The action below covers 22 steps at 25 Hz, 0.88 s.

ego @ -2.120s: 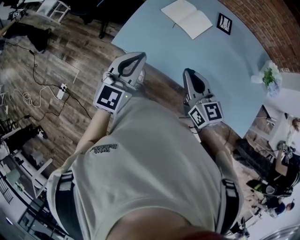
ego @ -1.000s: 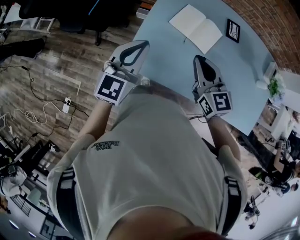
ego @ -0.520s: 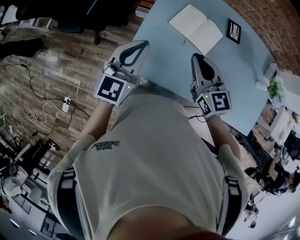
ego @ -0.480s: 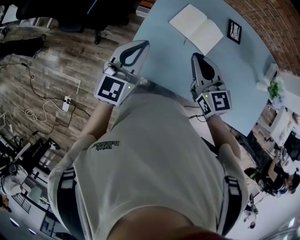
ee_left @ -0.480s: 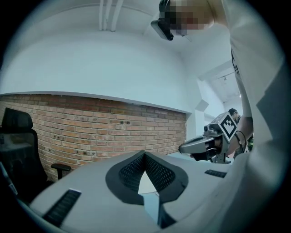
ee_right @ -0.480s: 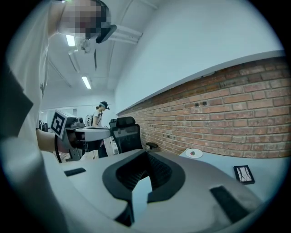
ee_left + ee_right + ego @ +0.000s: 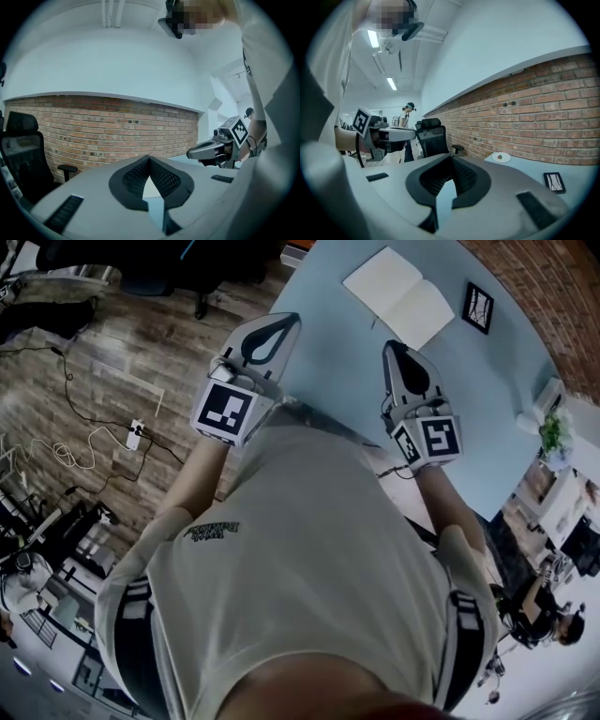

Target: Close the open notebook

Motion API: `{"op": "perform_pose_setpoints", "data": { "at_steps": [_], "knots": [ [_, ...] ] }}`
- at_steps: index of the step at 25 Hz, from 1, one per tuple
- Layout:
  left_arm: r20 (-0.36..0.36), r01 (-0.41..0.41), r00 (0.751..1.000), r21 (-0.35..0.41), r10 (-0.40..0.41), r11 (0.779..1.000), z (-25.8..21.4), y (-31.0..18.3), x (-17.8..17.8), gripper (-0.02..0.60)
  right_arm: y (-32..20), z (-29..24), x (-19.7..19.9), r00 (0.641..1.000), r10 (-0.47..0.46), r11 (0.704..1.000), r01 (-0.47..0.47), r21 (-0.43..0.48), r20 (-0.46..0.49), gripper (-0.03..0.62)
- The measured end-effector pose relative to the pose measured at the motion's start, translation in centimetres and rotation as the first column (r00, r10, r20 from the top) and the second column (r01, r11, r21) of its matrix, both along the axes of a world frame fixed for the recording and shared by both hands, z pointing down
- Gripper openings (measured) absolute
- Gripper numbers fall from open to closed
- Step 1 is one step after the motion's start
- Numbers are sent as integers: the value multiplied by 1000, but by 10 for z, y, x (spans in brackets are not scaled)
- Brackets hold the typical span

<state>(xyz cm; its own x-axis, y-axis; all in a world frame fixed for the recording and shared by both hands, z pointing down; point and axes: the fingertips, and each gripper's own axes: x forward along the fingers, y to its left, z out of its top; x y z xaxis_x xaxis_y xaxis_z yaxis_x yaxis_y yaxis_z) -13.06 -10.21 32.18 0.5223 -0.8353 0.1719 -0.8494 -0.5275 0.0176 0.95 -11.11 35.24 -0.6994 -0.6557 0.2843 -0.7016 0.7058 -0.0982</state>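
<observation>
The brick wall (image 7: 553, 296) runs along the table's far side, and a wooden floor (image 7: 122, 362) spreads off the table's left edge. The light blue table (image 7: 469, 418) itself fills the upper right of the head view. The person's beige shirt (image 7: 300, 559) presses close to the table's near edge. A black office chair (image 7: 21, 150) stands off the table's left end, by the bricks.

The left gripper (image 7: 291, 321) hangs at the table's near left corner, its tip over the table's edge. Its ribbed pads (image 7: 136, 178) meet at the tips, clenched on nothing. The right gripper (image 7: 390, 350) sits over the table's near part, also pinched closed with only bare tabletop showing through the gap below its tips (the two tools are level with each other, well apart).

The notebook (image 7: 398, 296) lies open and flat on the table's far part, blank pages up, well beyond both grippers. A small potted plant (image 7: 555, 430) stands at the table's right end. A small dark-framed card (image 7: 477, 307) lies on the table near the wall, just beside the notebook.
</observation>
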Motion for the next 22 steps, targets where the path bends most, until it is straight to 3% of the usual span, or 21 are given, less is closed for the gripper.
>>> {"op": "perform_pose_setpoints", "data": {
  "at_steps": [11,13,15,18,20,22],
  "knots": [
    [20,16,1000,-48,-15,999,34,-53,-1,11,-67,23,-7,997,11,1000,-11,7,-73,8],
    [32,8,999,-74,-6,997,53,-64,4,11,-81,37,-12,996,7,1000,-7,-4,-91,27],
    [40,-5,999,-101,10,995,73,-75,9,11,-94,56,-17,994,-1,1000,-2,-20,-113,106],
    [39,-25,999,-135,30,990,97,-92,15,11,-115,83,-22,989,-2,999,-4,-35,-151,106],
    [26,-33,999,-157,38,987,111,-103,17,11,-127,102,-27,984,-6,998,-5,-60,-176,156],
    [9,-41,999,-182,43,982,126,-112,16,11,-136,122,-33,982,-1,996,-16,-90,-190,160]
  ]
}}
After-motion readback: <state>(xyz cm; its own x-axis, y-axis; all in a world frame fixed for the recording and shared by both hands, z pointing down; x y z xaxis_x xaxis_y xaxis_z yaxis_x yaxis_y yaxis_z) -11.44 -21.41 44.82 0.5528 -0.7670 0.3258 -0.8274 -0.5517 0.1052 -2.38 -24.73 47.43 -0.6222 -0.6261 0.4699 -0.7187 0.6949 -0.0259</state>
